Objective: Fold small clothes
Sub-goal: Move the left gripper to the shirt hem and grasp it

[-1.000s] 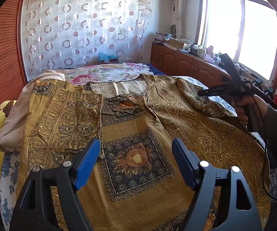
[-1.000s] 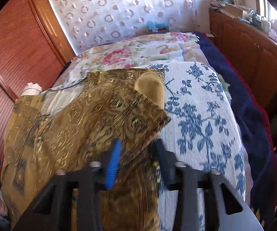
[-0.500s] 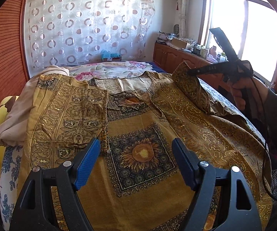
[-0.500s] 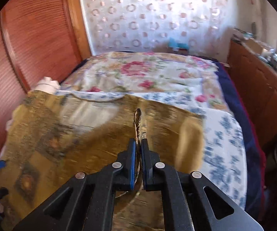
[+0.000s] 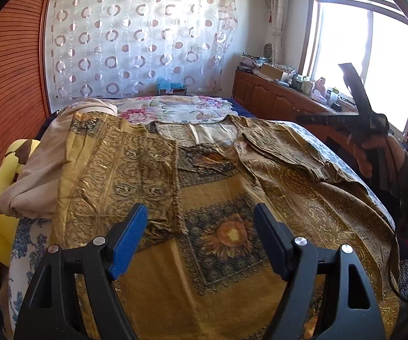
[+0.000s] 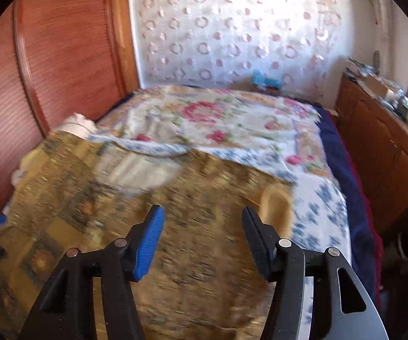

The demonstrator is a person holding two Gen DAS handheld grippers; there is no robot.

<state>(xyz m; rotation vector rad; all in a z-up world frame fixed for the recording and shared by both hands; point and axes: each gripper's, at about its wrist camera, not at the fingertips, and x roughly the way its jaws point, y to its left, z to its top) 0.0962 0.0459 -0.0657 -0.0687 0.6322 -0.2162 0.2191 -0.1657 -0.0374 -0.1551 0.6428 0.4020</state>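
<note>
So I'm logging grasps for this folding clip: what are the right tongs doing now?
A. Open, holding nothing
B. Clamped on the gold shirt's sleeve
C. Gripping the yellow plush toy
A: the right tongs stand wide apart above the gold shirt, nothing between them.

Gold paisley shirt, sunflower squares

The bed carries a floral quilt, a gold patterned garment spread flat, and a beige cloth bunched at its left edge.
</note>
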